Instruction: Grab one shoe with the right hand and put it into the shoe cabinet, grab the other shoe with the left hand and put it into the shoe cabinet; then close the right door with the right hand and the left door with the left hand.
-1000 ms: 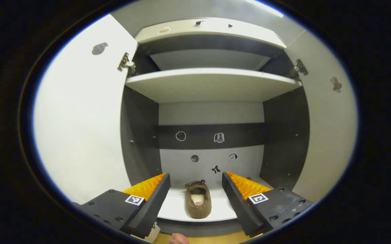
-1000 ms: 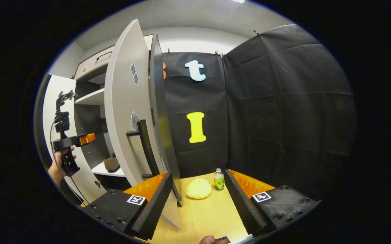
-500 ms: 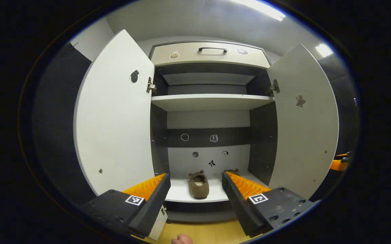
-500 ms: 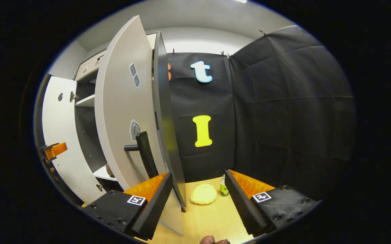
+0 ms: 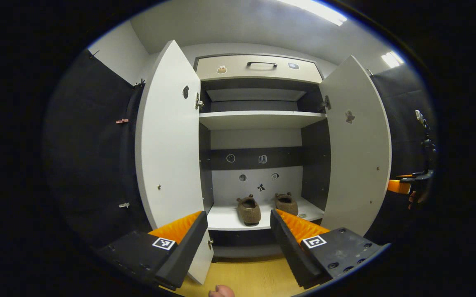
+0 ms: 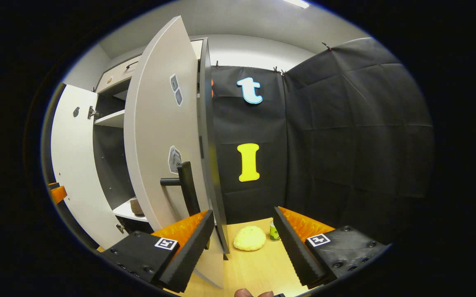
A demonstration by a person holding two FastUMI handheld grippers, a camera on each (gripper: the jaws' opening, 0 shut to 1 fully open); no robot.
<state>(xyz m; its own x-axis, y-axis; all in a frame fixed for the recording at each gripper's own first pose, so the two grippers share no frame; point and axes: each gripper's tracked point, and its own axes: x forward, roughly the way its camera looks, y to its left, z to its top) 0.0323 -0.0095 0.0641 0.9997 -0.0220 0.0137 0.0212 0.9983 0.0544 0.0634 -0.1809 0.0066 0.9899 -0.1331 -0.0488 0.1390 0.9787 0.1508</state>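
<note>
Right gripper view: my right gripper (image 6: 242,247), jaws wide and empty, has the right door (image 6: 159,136) handle (image 6: 188,187) upright at eleven o'clock, both shoes (image 5: 249,209) shelved, left gripper (image 5: 238,245) likewise agape.

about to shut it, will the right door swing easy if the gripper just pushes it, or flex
The right door probably swings freely: it hangs on a hinge and nothing blocks its arc. As a flat rigid panel it should not flex. A push near the handle, far from the hinge, likely takes least effort.
</note>
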